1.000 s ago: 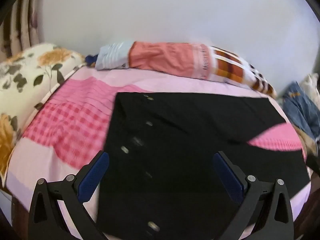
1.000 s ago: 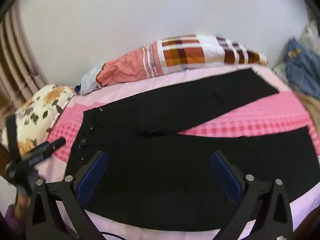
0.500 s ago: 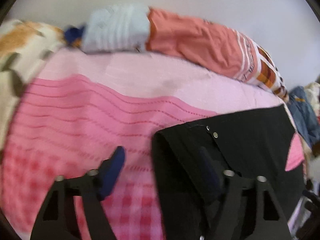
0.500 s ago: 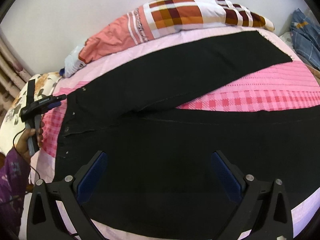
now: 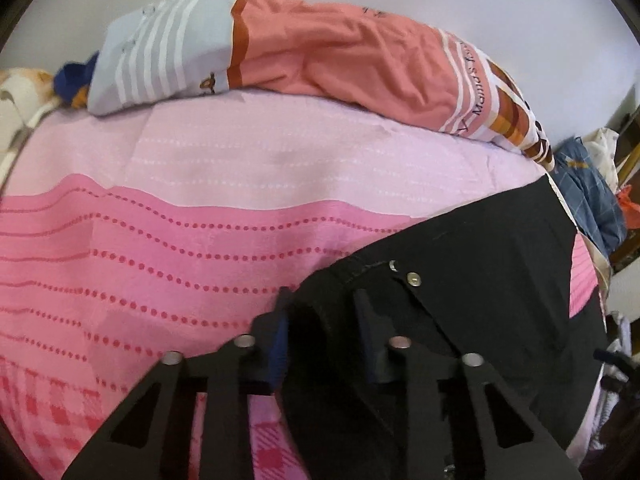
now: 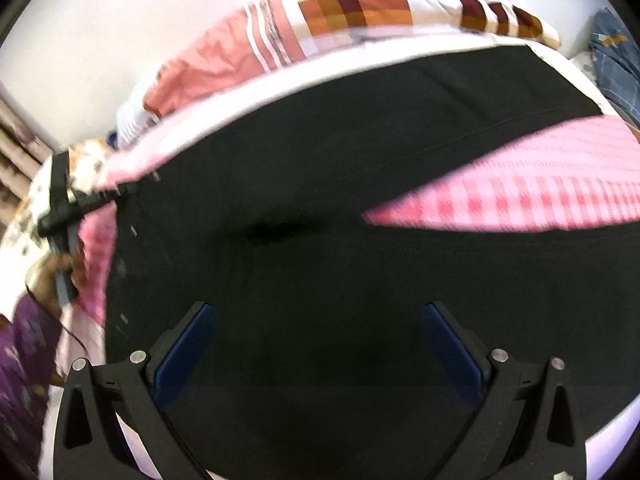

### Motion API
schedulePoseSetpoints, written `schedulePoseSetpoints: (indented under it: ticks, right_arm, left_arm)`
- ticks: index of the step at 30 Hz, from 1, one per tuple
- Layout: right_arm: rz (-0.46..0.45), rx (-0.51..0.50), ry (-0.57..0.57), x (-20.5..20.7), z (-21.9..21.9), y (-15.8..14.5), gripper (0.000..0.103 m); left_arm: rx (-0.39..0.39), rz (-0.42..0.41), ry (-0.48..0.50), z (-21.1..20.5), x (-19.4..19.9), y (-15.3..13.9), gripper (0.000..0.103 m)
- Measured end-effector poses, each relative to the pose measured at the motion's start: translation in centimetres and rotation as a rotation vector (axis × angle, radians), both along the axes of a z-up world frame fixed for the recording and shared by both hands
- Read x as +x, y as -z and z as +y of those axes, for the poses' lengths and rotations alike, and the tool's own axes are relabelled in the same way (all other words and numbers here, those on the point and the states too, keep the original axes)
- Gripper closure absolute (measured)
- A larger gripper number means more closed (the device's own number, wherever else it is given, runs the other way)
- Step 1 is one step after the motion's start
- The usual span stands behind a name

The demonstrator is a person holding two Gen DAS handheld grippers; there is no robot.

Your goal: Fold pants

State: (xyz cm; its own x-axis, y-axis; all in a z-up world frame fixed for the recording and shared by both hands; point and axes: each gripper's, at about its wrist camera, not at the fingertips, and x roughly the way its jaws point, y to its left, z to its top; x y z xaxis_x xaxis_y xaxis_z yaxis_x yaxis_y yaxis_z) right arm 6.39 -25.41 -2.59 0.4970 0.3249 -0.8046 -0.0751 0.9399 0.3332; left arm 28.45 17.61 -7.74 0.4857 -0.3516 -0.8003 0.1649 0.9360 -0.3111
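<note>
Black pants (image 6: pixel 340 248) lie spread flat on a pink bed cover, legs apart in a V, waistband with metal snaps at the left. In the left wrist view my left gripper (image 5: pixel 322 304) is closed on the far corner of the waistband (image 5: pixel 360 280), black cloth pinched between its fingers. In the right wrist view my right gripper (image 6: pixel 318 320) is open wide and empty, low over the near leg. The left gripper also shows in the right wrist view (image 6: pixel 96 200), at the waistband's far corner.
The pink checked and dotted bed cover (image 5: pixel 160 264) spans the bed. A rolled orange, grey and plaid quilt (image 5: pixel 320 52) lies along the white wall. A floral pillow (image 6: pixel 88 160) is at the left. Blue clothes (image 5: pixel 588 200) are piled at the right.
My left gripper moved forward to the waistband's far corner and closed on it. My right gripper dropped closer to the pants and stayed open.
</note>
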Motion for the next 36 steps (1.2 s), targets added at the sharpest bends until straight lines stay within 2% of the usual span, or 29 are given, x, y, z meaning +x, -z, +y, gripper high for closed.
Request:
schedulePoseSetpoints:
  ticks: [2, 4, 6, 11, 13, 16, 18, 19, 20, 21, 22, 23, 26, 31, 34, 36]
  right_arm:
    - [-0.018, 0.092, -0.014, 1.8, 0.1, -1.0, 0.0]
    - [-0.011, 0.272, -0.033, 4.9, 0.0, -1.8, 0.0]
    - [0.013, 0.397, -0.048, 8.1, 0.1, -2.1, 0.001]
    - [0.135, 0.59, -0.06, 16.6, 1.0, -1.2, 0.001]
    - [0.226, 0.662, -0.04, 19.9, 1.2, 0.0, 0.001]
    - [0.305, 0.701, 0.008, 22.4, 1.2, 1.7, 0.001]
    - [0.36, 0.714, 0.021, 23.3, 1.2, 2.7, 0.011]
    - [0.365, 0.716, 0.03, 23.7, 1.3, 2.9, 0.027]
    - [0.36, 0.703, 0.019, 24.2, 1.5, 2.9, 0.053]
    - [0.36, 0.669, 0.007, 24.6, 1.8, 3.0, 0.067]
    - [0.362, 0.64, 0.009, 24.7, 1.9, 3.0, 0.088]
    - [0.361, 0.635, 0.01, 24.6, 1.8, 3.2, 0.091]
    - [0.292, 0.603, 0.0, 22.7, 1.7, 2.3, 0.094]
    - [0.179, 0.552, -0.042, 14.4, -0.4, -0.4, 0.095]
    - [0.201, 0.552, -0.061, 8.3, -0.9, -0.5, 0.095]
    - [0.247, 0.559, -0.059, 4.3, -1.1, 0.6, 0.096]
  left_arm:
    - [0.014, -0.049, -0.019, -0.5, -1.0, -1.3, 0.086]
    - [0.012, -0.107, -0.041, -0.8, -2.5, -2.7, 0.087]
    - [-0.015, -0.176, -0.057, -1.1, -4.4, -4.3, 0.087]
    - [-0.036, -0.286, -0.077, -2.5, -9.8, -6.8, 0.087]
    - [-0.034, -0.32, -0.075, -3.5, -12.1, -7.5, 0.087]
    - [-0.039, -0.332, -0.077, -4.6, -14.7, -7.4, 0.087]
    - [-0.054, -0.322, -0.079, -5.0, -16.0, -7.2, 0.087]
    - [-0.06, -0.316, -0.084, -5.2, -16.6, -7.1, 0.087]
    - [-0.071, -0.308, -0.09, -5.3, -17.0, -7.0, 0.087]
    - [-0.083, -0.298, -0.099, -5.6, -17.6, -7.0, 0.087]
    - [-0.094, -0.288, -0.106, -5.8, -18.1, -6.8, 0.087]
    - [-0.103, -0.277, -0.109, -5.9, -18.5, -6.6, 0.087]
    - [-0.125, -0.242, -0.135, -6.1, -19.2, -6.2, 0.087]
    - [-0.21, -0.157, -0.219, -4.1, -20.9, -5.6, 0.087]
    - [-0.219, -0.105, -0.243, -3.3, -22.8, -5.5, 0.087]
    - [-0.213, -0.069, -0.251, -3.2, -24.7, -5.1, 0.087]
